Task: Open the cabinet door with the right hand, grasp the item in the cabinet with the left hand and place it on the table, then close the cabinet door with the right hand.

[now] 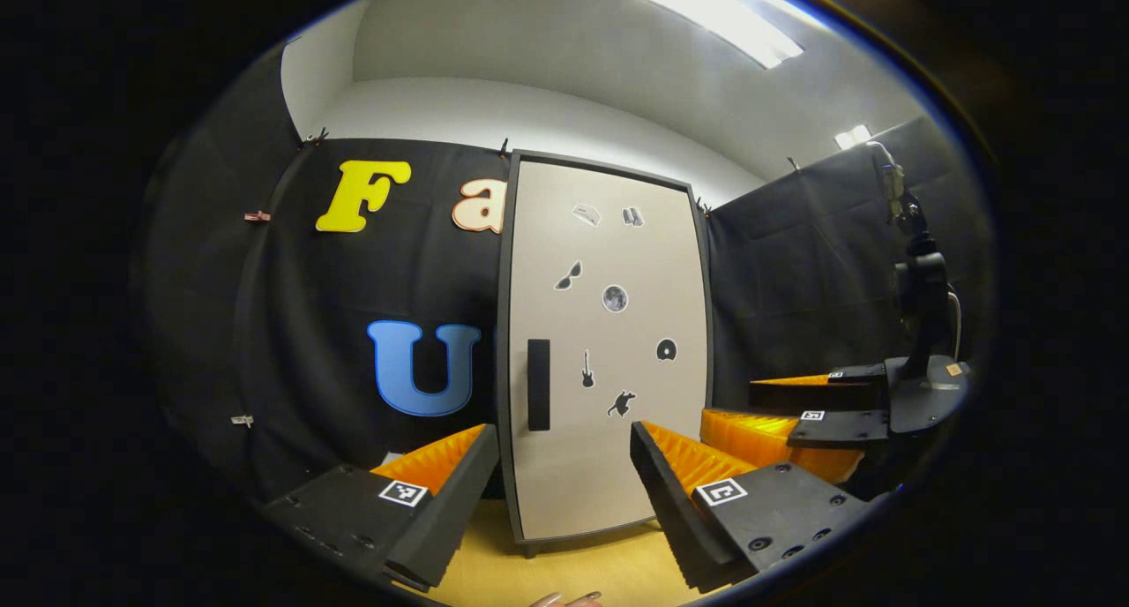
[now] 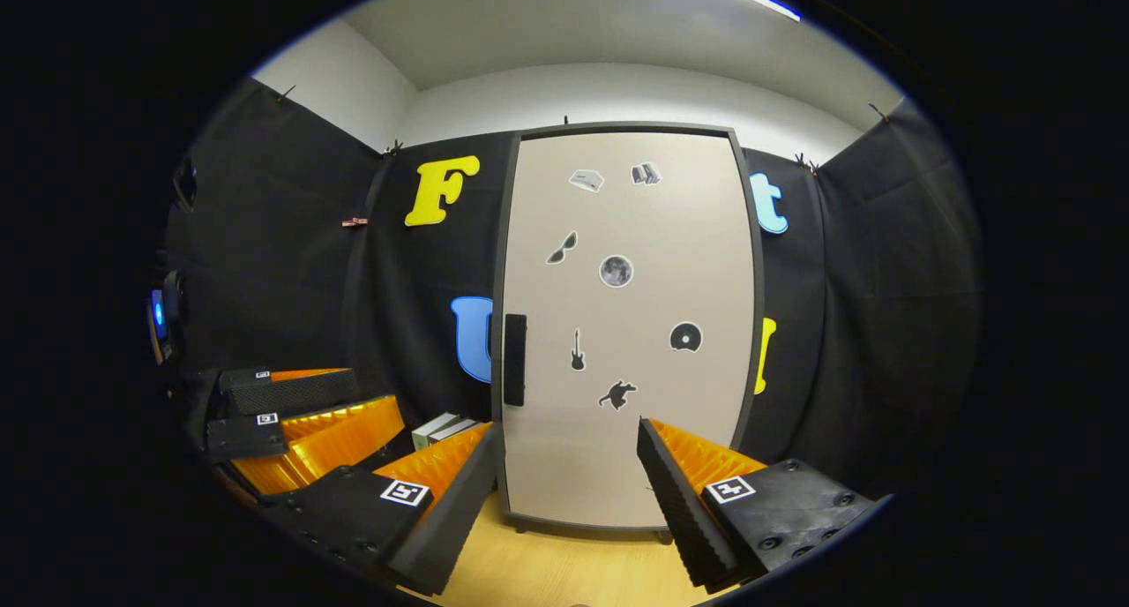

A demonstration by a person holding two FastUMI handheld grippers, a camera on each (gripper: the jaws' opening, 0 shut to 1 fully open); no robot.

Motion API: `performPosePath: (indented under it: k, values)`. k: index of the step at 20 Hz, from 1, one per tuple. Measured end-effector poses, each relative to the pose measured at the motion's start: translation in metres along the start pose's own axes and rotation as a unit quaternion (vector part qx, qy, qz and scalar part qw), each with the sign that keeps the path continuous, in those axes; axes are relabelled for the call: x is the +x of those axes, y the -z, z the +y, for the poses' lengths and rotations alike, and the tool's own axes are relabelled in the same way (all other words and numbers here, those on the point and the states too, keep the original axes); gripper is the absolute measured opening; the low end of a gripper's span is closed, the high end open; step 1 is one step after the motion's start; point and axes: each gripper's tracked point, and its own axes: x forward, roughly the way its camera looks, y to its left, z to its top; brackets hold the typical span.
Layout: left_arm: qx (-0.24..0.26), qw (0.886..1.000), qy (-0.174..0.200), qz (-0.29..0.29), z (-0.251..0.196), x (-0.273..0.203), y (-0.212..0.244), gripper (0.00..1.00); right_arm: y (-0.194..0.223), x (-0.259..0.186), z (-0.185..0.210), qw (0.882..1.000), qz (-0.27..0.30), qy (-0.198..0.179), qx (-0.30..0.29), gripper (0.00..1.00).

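- In the right gripper view, we see the left gripper [image 2: 291, 413] far off at the left edge, fingers spread, holding nothing.
- Just right of it, some books [image 2: 445, 429] stand low by the cabinet's left side.
- We hold the right gripper [image 2: 564, 492] before the cabinet [image 2: 622, 466], its jaws wide apart and empty, above the wooden table [image 2: 556, 572].
- The cabinet door [image 2: 635, 236] is shut, so the item inside is hidden from us; its dark handle [image 2: 515, 360] sits on the door's left edge, untouched, with small stickers [image 2: 616, 271] scattered to its right.
- In the left gripper view, our left gripper [image 1: 564, 492] gapes open and empty toward the same closed door [image 1: 609, 236], handle [image 1: 538, 385] between its fingers' line.
- At the right, the right gripper [image 1: 794, 413] shows, also open.
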Motion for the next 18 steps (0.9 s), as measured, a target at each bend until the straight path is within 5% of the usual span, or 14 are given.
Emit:
performPosePath:
  k: [8,18]
  values:
    - [0.017,1.000,-0.025,-0.004,0.051,-0.018,-0.002,0.95,0.008,0.057,0.050,1.000,-0.008,-0.019,0.002,0.98]
    - [0.027,0.999,-0.043,0.007,0.097,-0.027,0.007,0.94,0.011,0.137,0.071,1.000,-0.016,0.025,0.011,0.95]
